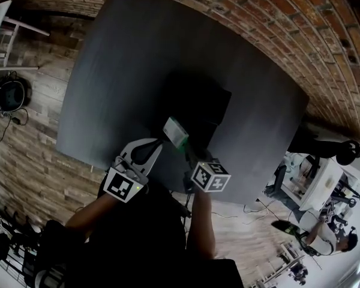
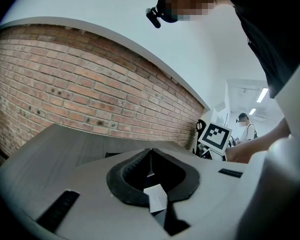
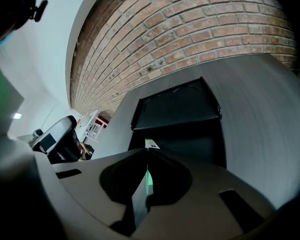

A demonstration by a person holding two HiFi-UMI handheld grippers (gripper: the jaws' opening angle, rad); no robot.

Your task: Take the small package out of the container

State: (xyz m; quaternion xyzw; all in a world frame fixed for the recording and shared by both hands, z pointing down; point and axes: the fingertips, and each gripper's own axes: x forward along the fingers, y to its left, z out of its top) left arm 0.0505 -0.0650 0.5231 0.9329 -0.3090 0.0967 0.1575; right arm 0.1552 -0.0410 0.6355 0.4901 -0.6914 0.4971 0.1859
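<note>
Right fingers (image 3: 172, 179) on small package (image 1: 176, 132) above dark table (image 1: 138, 71) by brick wall (image 1: 276, 17)

My right gripper (image 1: 187, 150) holds the package (image 1: 176, 132) over the near edge of the container (image 1: 198, 101) on the table (image 1: 126, 59); my left gripper (image 1: 159, 144) is just left.

Dim, even light, strong fisheye distortion

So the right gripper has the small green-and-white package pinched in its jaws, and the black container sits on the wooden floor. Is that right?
Not quite: the black container sits on the dark grey table, not on the wooden floor, as the head view shows. The right gripper does have the small green-and-white package pinched in its jaws.
</note>
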